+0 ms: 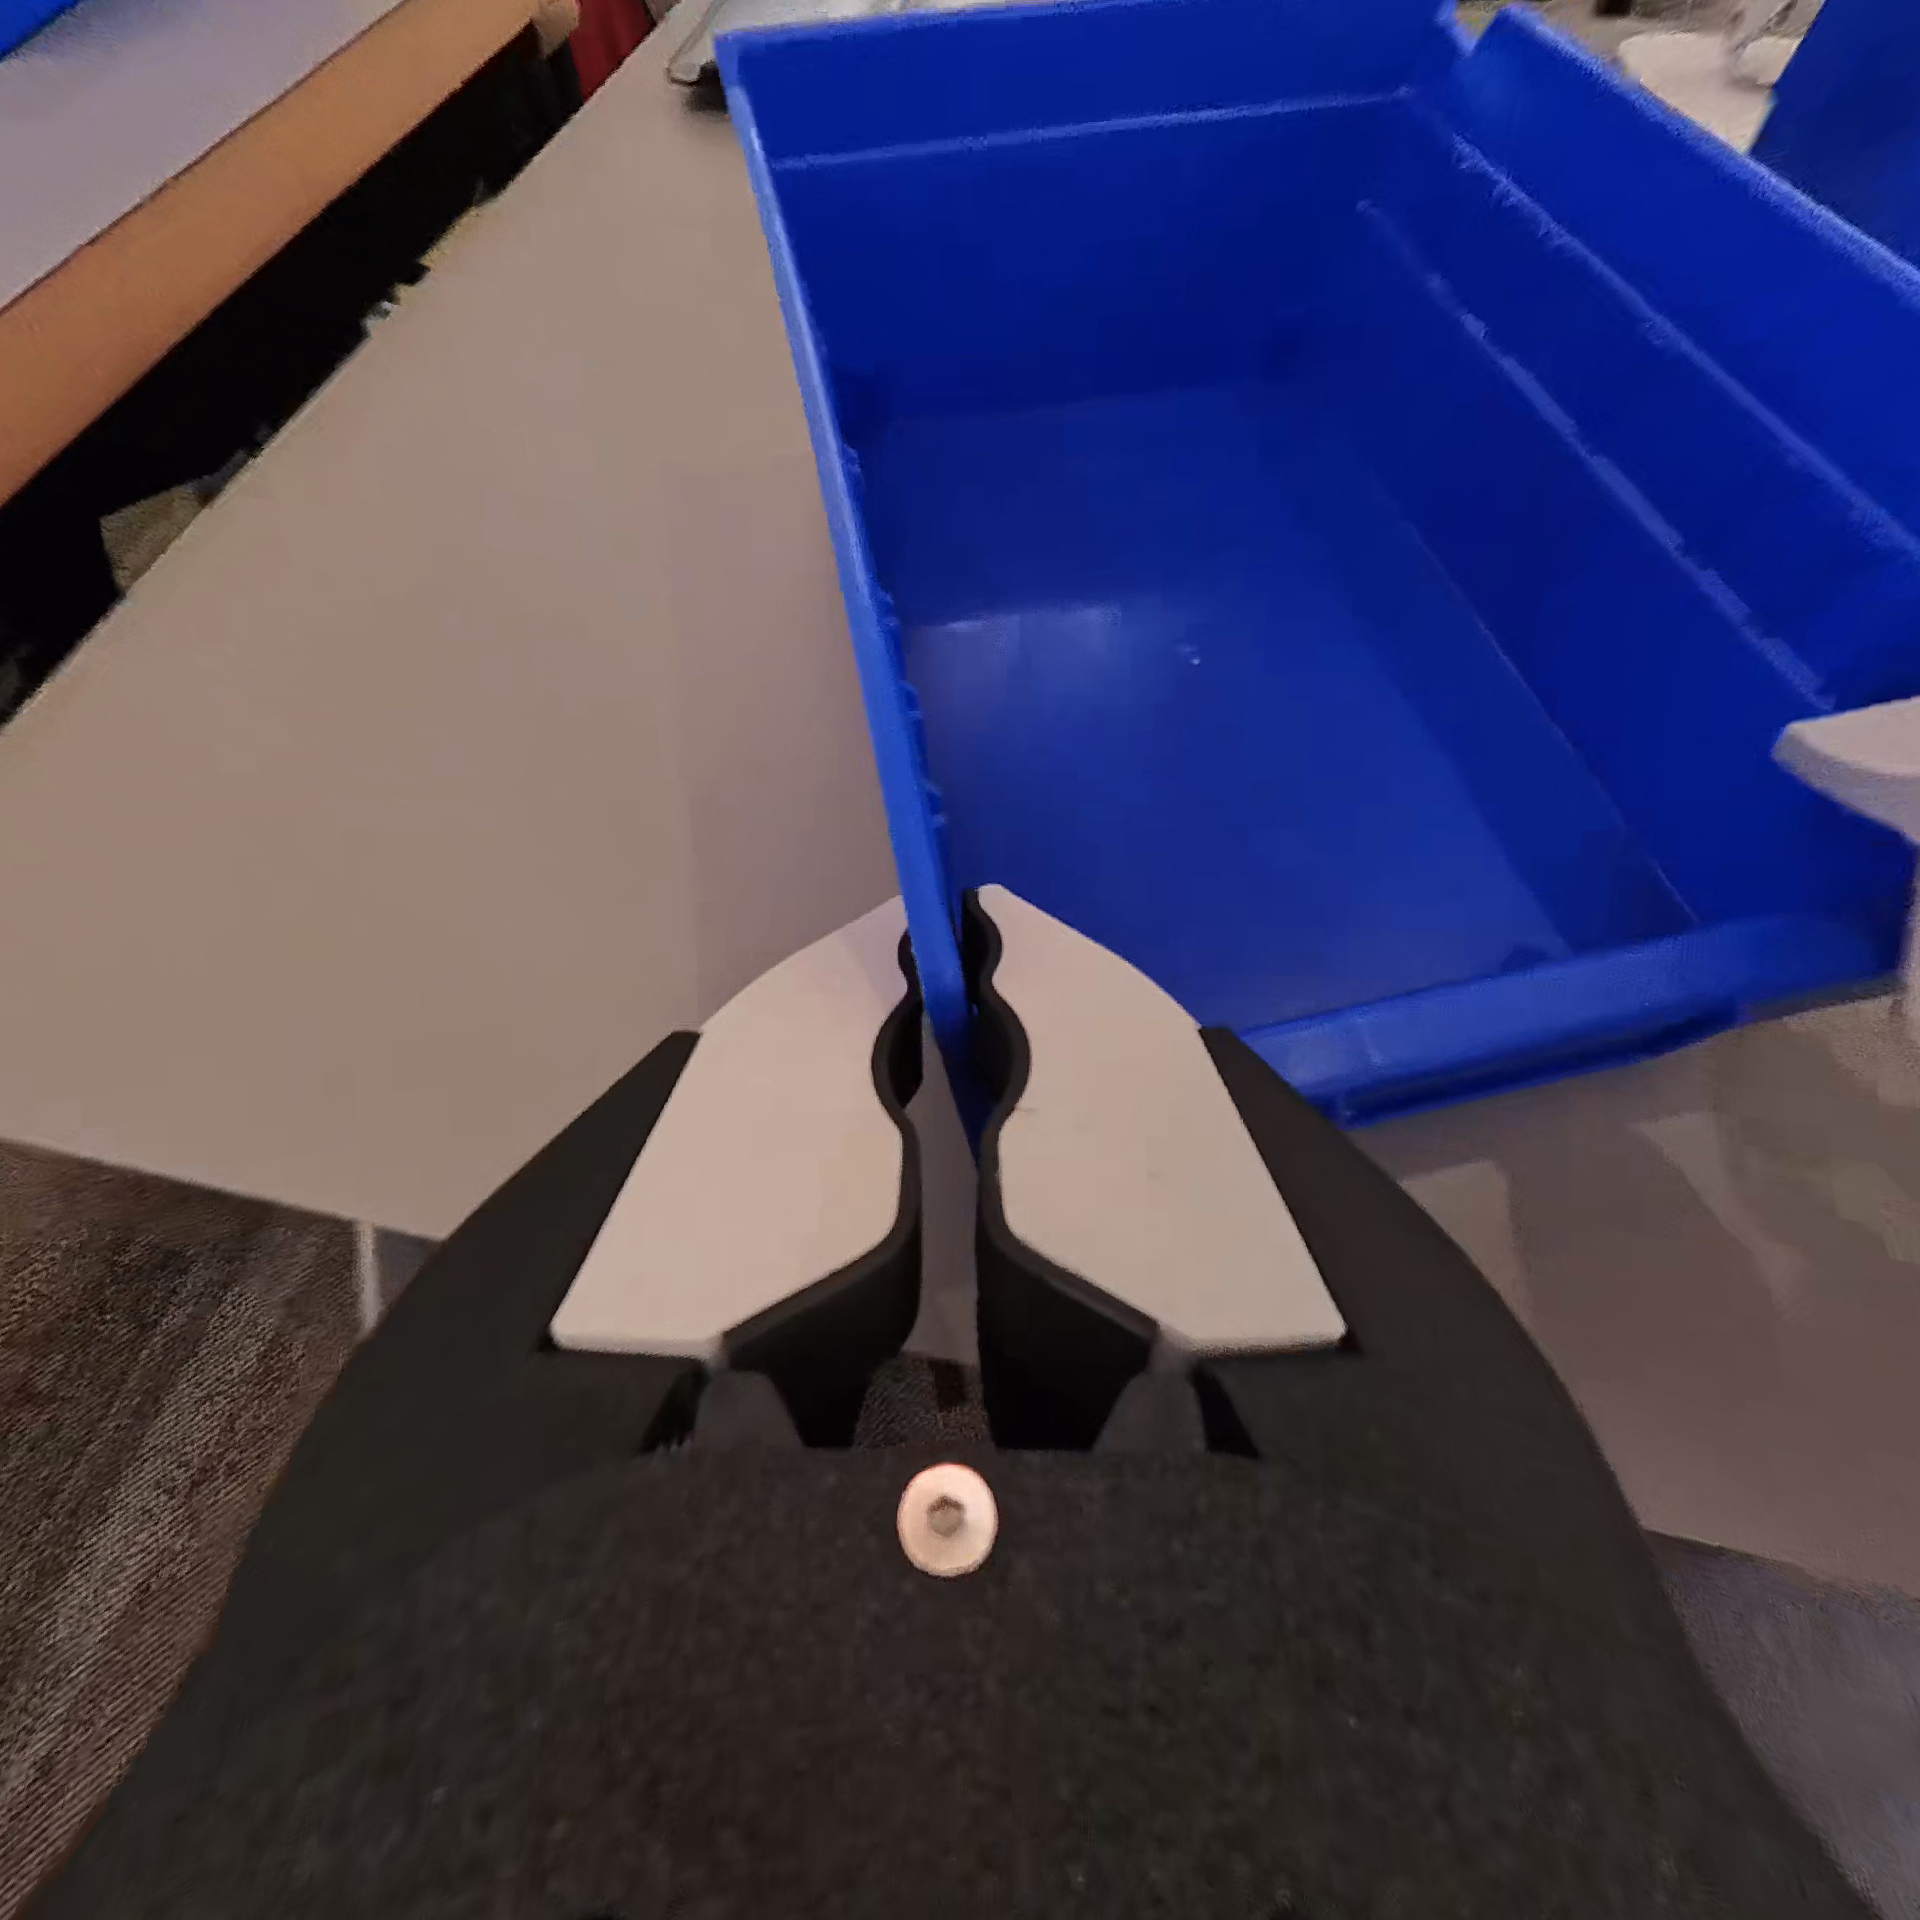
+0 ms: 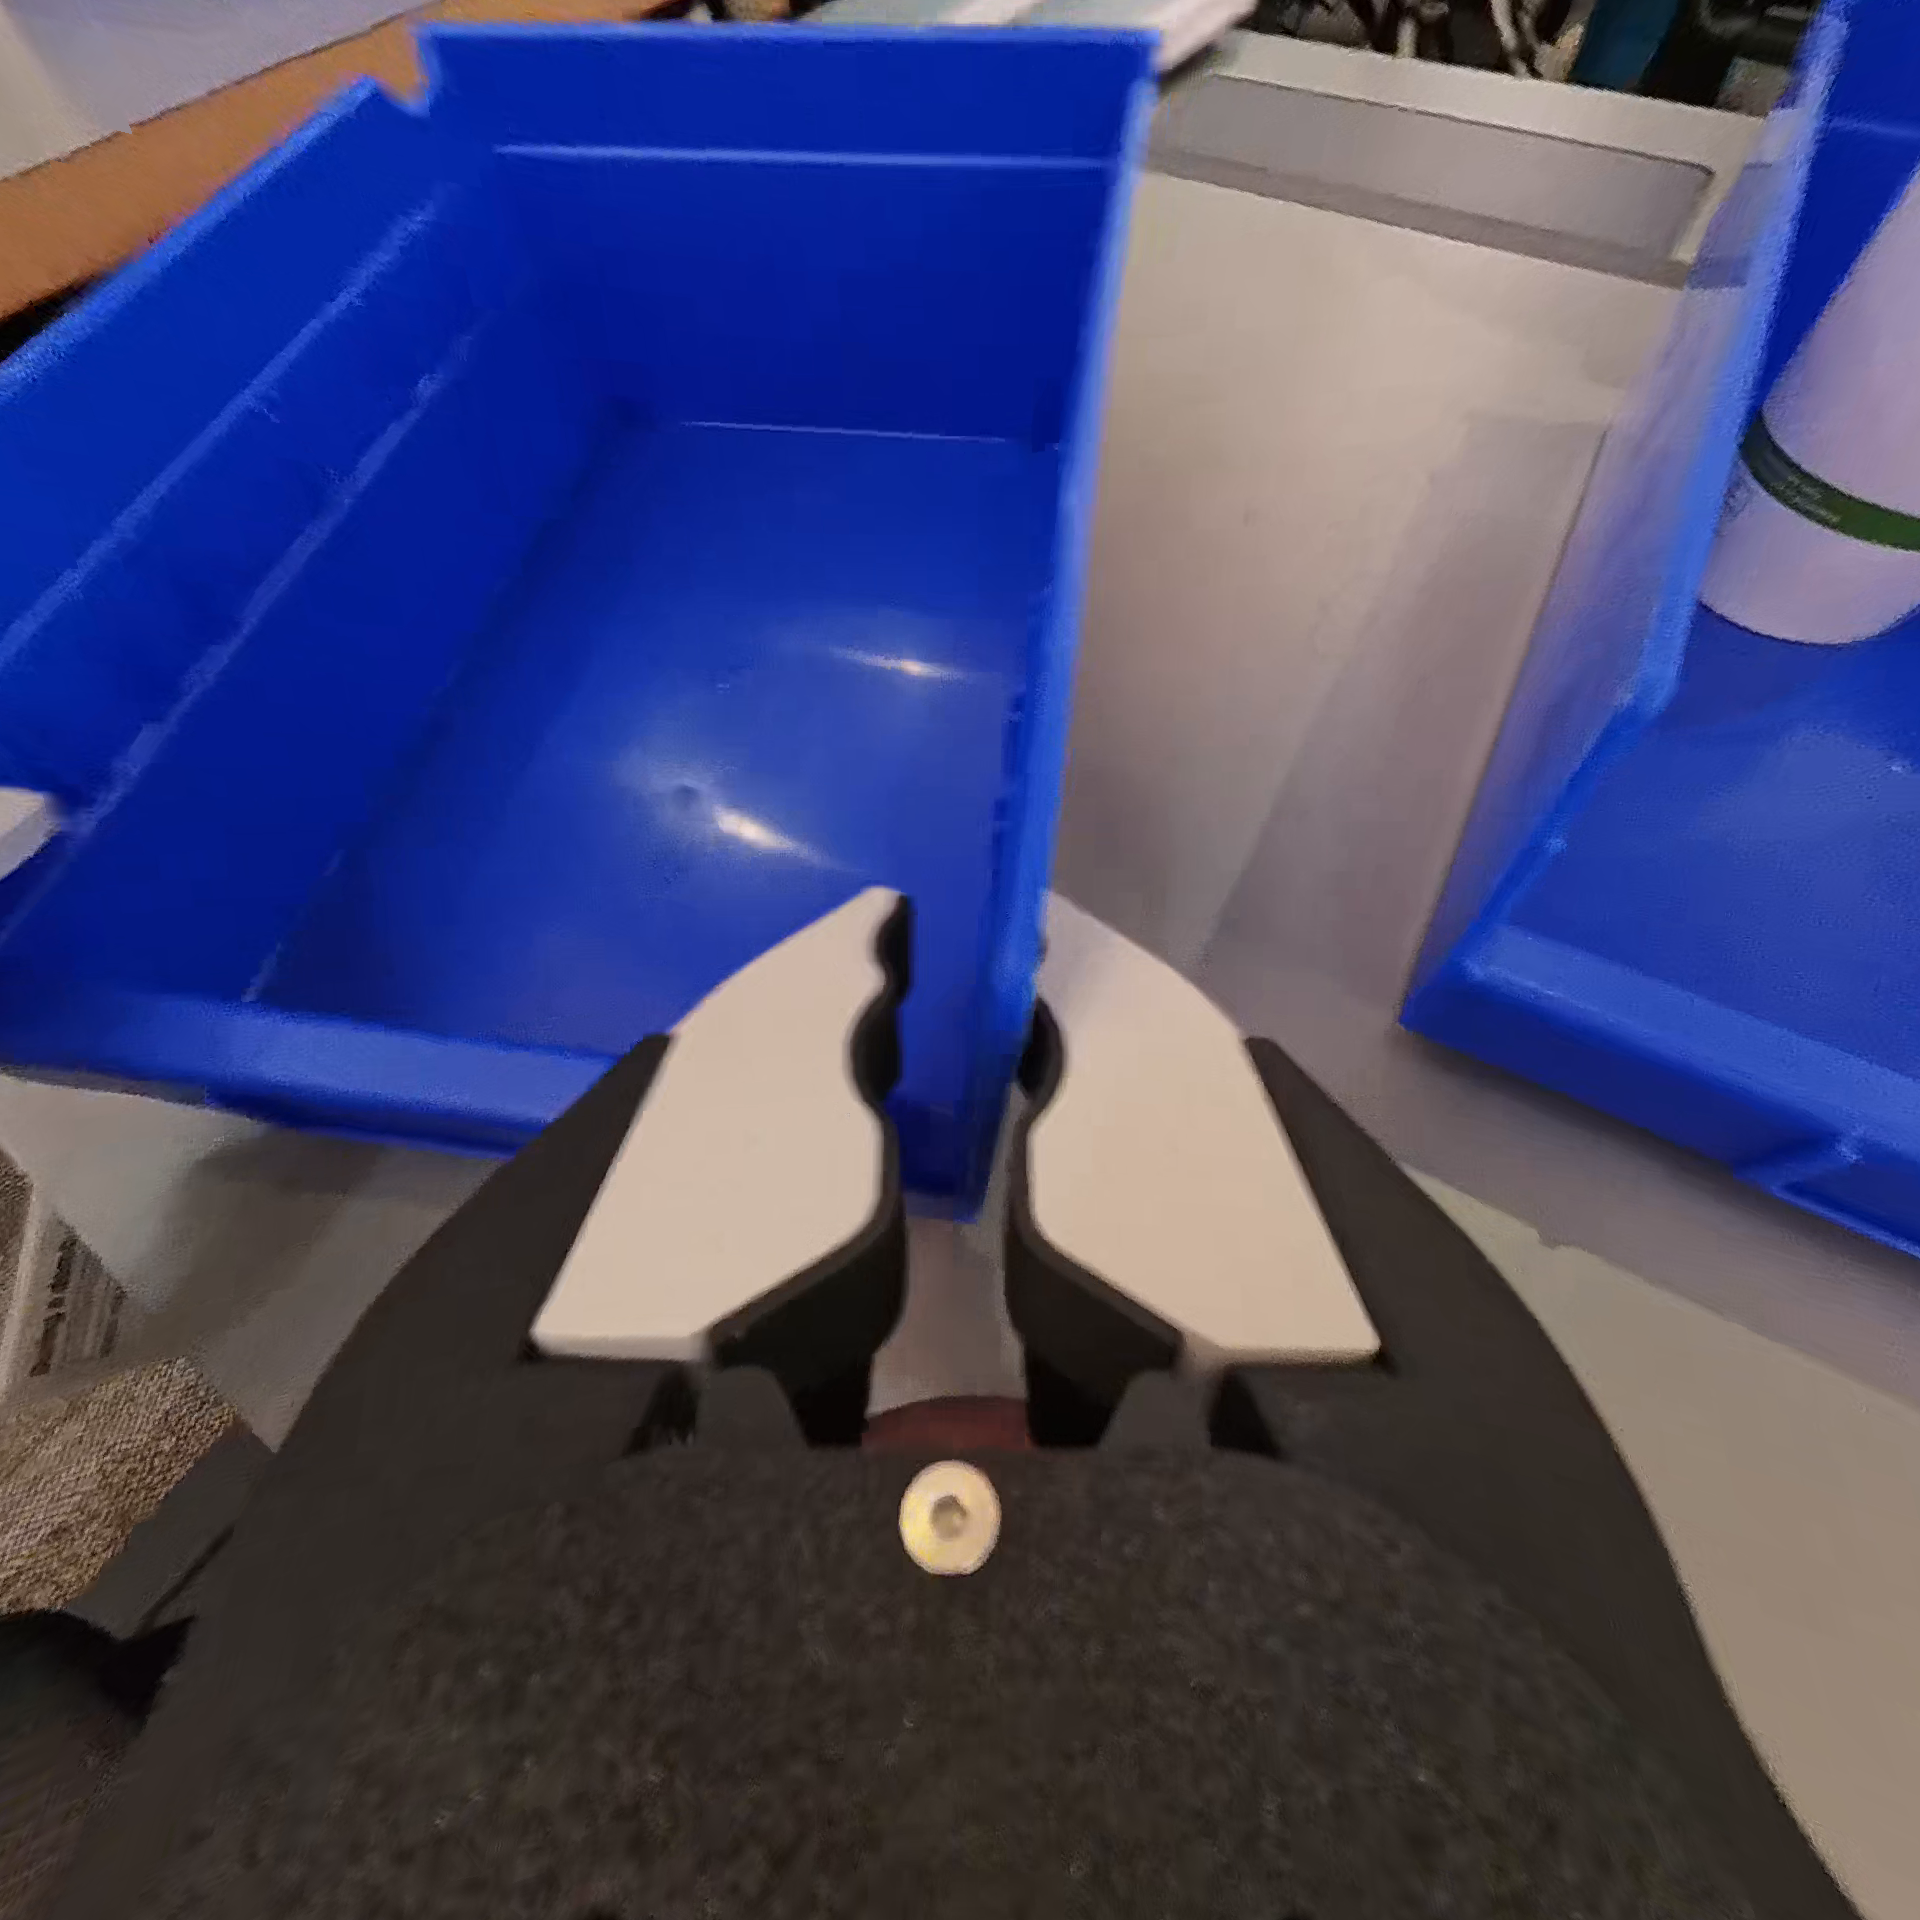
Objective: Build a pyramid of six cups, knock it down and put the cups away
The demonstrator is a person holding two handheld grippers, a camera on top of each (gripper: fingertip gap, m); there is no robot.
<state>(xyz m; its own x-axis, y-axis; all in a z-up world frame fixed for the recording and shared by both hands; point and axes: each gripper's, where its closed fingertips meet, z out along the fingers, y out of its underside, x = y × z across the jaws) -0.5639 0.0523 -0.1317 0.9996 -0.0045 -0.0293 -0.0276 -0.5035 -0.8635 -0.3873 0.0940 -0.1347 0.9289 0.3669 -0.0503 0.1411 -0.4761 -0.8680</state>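
Observation:
An empty blue plastic bin stands on the grey table. My left gripper is shut on the bin's left side wall near its front corner, one finger inside and one outside. My right gripper is shut on the same bin's right side wall near the front corner. Each gripper's tip shows at the edge of the other's view, the right one in the left wrist view and the left one in the right wrist view. A stack of white paper cups with a green band lies in a second blue bin to the right.
The grey table stretches to the left of the bin and ends near me over the carpet. A strip of table separates the two bins. Another desk with a brown edge stands at the far left.

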